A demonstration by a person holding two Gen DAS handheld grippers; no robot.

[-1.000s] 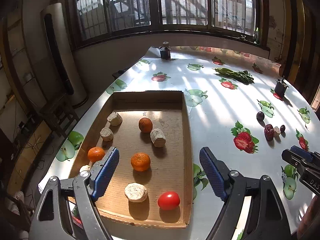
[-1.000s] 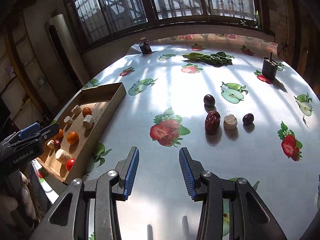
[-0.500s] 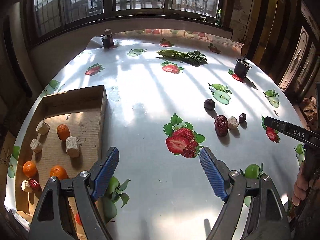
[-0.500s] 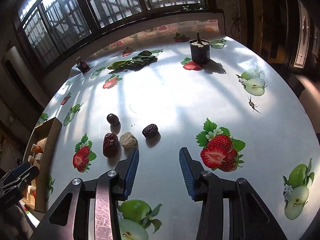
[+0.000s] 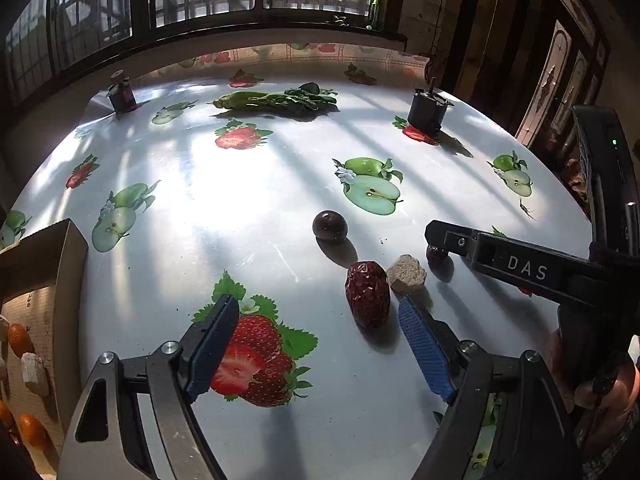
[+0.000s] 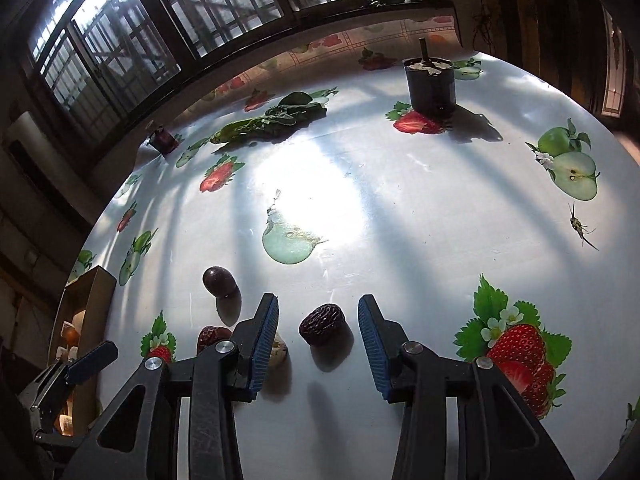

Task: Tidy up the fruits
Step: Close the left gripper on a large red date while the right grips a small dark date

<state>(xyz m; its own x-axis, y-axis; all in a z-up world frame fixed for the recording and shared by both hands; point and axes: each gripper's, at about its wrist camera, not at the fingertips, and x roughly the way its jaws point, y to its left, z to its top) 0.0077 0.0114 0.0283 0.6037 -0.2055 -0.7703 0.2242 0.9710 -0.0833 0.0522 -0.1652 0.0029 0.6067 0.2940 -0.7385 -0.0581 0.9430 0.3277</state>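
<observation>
A wrinkled dark date (image 6: 322,325) lies on the table between the open fingers of my right gripper (image 6: 318,324), which is empty. A red date (image 5: 367,293) and a beige chunk (image 5: 407,273) lie side by side; a round dark plum (image 5: 330,227) sits behind them. My left gripper (image 5: 318,326) is open and empty, its right finger just in front of the red date. The cardboard box (image 5: 64,280) holds oranges (image 5: 19,339) and beige chunks at the left. The right gripper's arm also shows in the left wrist view (image 5: 528,268), over the dark date (image 5: 437,254).
Leafy greens (image 5: 280,100) lie at the back of the table. A dark cup (image 6: 431,84) stands at the back right and a small dark jar (image 5: 122,96) at the back left. The tablecloth has printed strawberries and apples. The table edge curves round the right.
My left gripper has swung right from above the box to the loose fruit. My right gripper has moved forward and down so its fingers straddle the dark date.
</observation>
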